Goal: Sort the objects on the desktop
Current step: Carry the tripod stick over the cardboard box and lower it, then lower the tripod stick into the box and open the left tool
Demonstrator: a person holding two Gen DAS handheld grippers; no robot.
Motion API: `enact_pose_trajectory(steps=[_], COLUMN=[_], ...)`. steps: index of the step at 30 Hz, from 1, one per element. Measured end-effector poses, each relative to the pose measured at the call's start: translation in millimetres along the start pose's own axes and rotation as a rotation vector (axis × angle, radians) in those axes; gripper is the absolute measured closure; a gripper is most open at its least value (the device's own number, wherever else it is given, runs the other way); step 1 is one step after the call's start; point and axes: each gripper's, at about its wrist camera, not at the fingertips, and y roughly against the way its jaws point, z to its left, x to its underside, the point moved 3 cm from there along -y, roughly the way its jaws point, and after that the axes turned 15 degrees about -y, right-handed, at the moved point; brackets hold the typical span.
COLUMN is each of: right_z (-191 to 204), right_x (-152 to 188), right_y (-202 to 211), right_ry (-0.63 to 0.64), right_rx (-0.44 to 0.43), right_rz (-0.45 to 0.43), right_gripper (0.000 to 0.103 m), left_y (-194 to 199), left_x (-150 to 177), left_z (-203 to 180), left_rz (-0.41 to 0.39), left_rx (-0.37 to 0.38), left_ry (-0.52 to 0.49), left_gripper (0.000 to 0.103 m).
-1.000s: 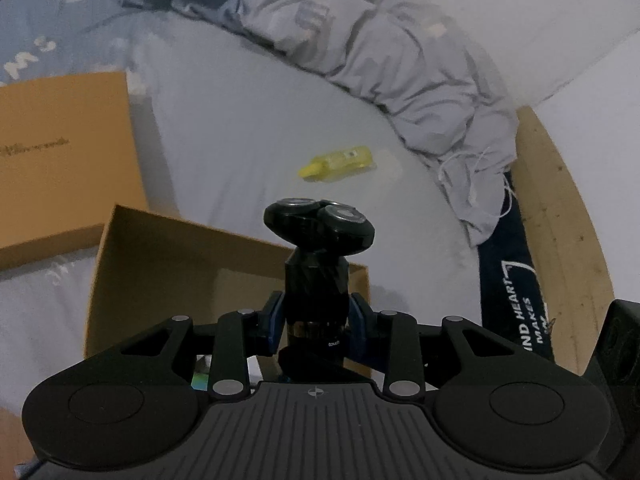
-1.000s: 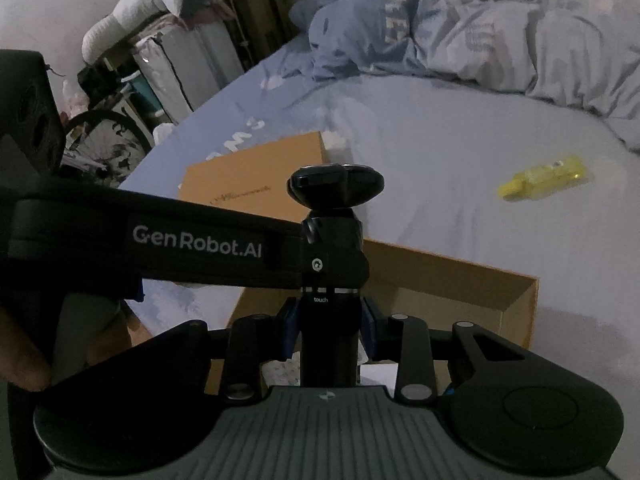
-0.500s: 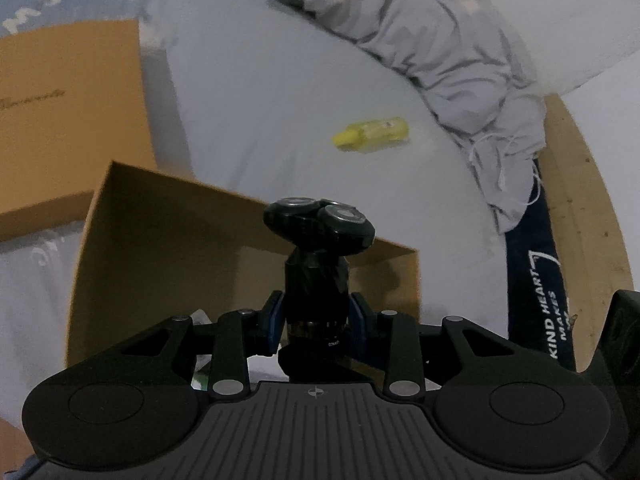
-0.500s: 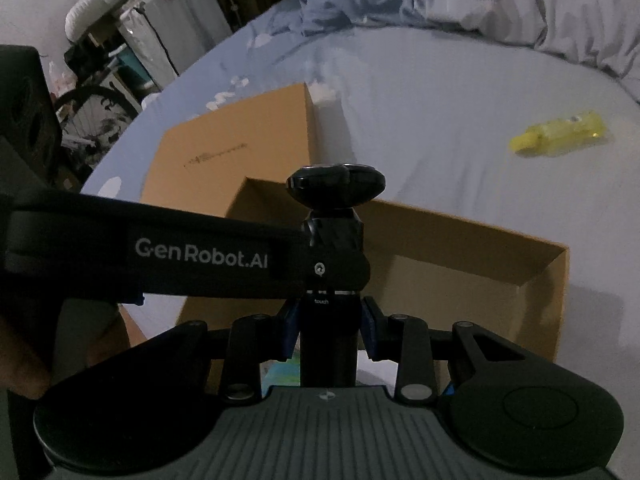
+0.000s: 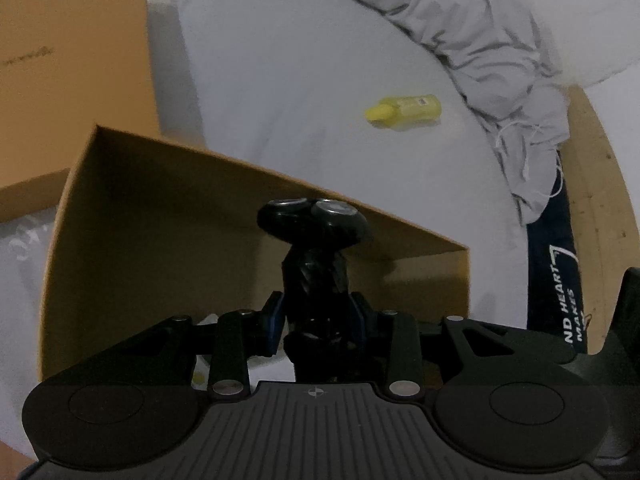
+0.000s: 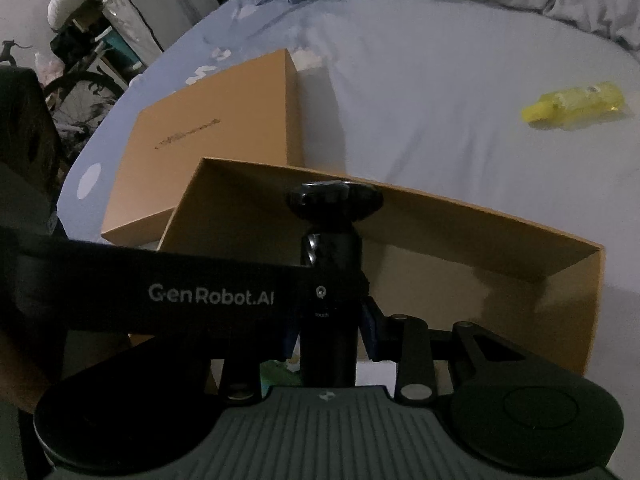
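Observation:
A black electric shaver (image 5: 313, 252) stands upright between the fingers of both grippers, its round head on top. My left gripper (image 5: 316, 312) is shut on its body. My right gripper (image 6: 330, 330) is also shut on the shaver (image 6: 334, 240); the left gripper's arm crosses the right wrist view from the left. The shaver hangs over the open brown cardboard box (image 5: 160, 208), which also shows in the right wrist view (image 6: 460, 236). White and coloured items lie in the box bottom, mostly hidden. A yellow bottle (image 5: 404, 110) lies on the bed beyond the box.
The box lid (image 6: 216, 136) lies flat on the bed sheet, behind and left of the box. A crumpled grey duvet (image 5: 480, 40) is heaped at the far side. A wooden bed frame (image 5: 600, 200) runs along the right. Cluttered furniture (image 6: 100, 52) stands past the bed's left edge.
Both grippers have moved forward and down with the shaver, so it now hangs over the open box. The box looks larger and nearer; both grips are unchanged.

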Motion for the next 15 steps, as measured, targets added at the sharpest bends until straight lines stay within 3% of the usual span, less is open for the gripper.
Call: enact_pose_trajectory(steps=[15], right_z=[-14.1], right_x=[-9.3], right_y=[-38.9], right_ry=[-0.009], right_rx=[0.008], right_rz=[0.098], right_gripper=[0.066], left_y=[-39.4], left_x=[-1.0], left_z=[19.8], left_rz=[0.059], left_rx=[-0.064], left_ry=[0.007], left_gripper=[0.062])
